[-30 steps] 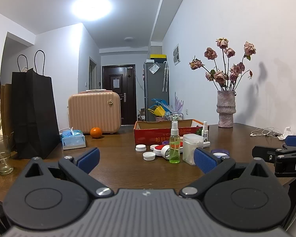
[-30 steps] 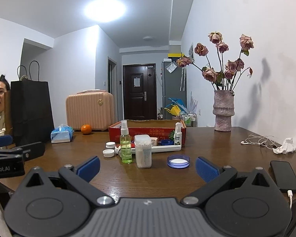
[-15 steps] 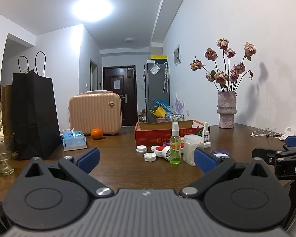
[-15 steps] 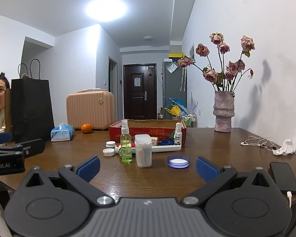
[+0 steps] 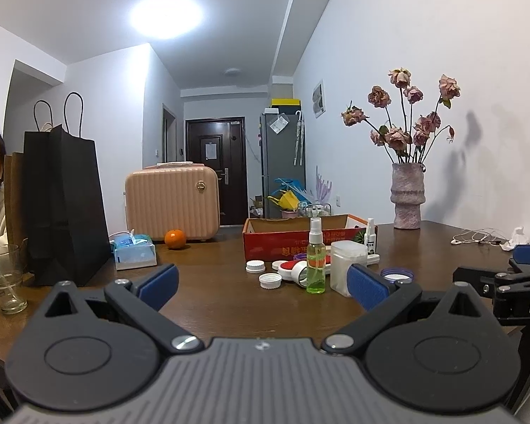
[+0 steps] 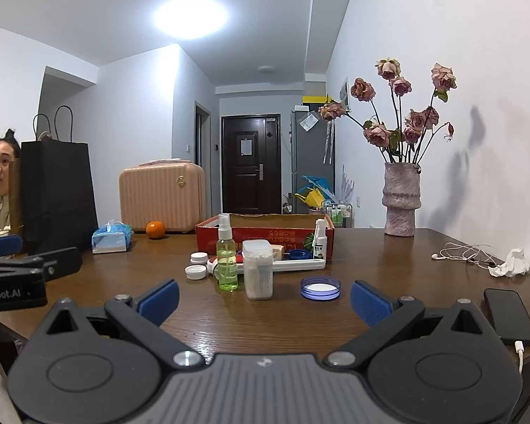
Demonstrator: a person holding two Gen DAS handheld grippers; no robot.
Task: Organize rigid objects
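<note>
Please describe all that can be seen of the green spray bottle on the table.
The green spray bottle is small, of clear plastic, holding pale green liquid to about its shoulder, with a white pump head under a clear cap. It stands upright on the wooden table, just left of the cotton swab box, in front of the red cardboard box. Neither tool touches it.

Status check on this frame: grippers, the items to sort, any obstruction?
Left gripper and right gripper open, empty. Green spray bottle, clear plastic jar, white caps loose before red cardboard box. Nothing blocking.
</note>
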